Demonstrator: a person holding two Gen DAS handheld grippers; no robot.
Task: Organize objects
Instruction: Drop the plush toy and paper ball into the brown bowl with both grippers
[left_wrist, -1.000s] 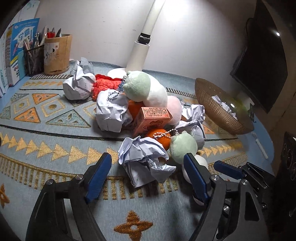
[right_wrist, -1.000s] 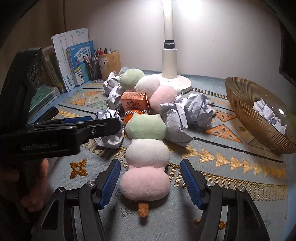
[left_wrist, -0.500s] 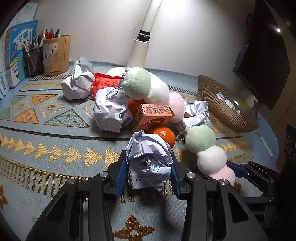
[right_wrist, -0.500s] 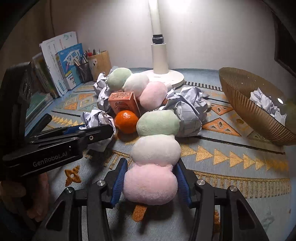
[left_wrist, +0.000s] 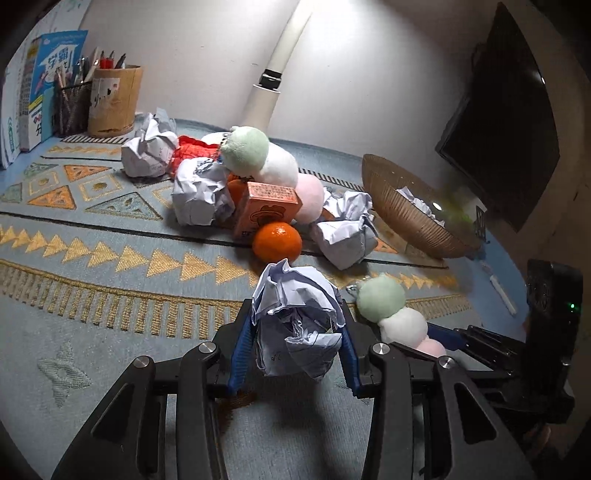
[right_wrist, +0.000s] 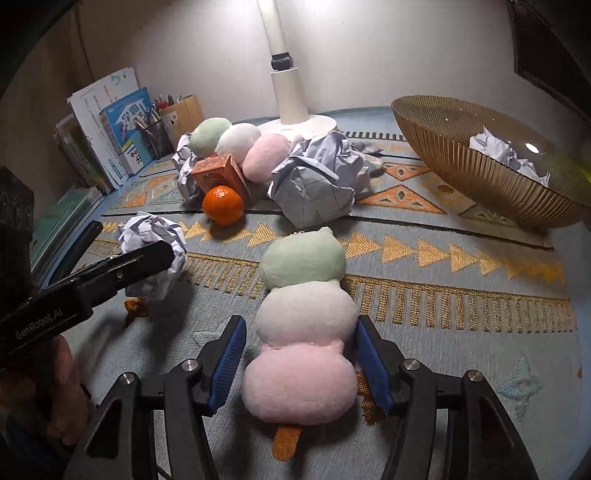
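My left gripper (left_wrist: 294, 310) is shut on a crumpled white paper ball (left_wrist: 295, 325), held just above the patterned mat (left_wrist: 110, 266). The right wrist view shows the same ball (right_wrist: 151, 236) in that gripper's black fingers (right_wrist: 147, 254). A green, white and pink dango plush (right_wrist: 303, 325) lies on the mat between the blue pads of my right gripper (right_wrist: 301, 321). Its jaws are opening, with a thin gap on the left side. In the left wrist view this plush (left_wrist: 388, 306) sits to the right of the ball.
A pile holds a second dango plush (right_wrist: 240, 144), an orange box (right_wrist: 218, 173), an orange (right_wrist: 223, 205) and several paper balls (right_wrist: 317, 184). A brown ribbed bowl (right_wrist: 461, 162) with paper stands right. A lamp base (right_wrist: 295, 122), pen holders (left_wrist: 114, 99) and books (right_wrist: 110, 122) line the back.
My left gripper closed on the paper ball and drew it back from the pile. My right gripper squeezed the plush, pulled it back, then loosened.
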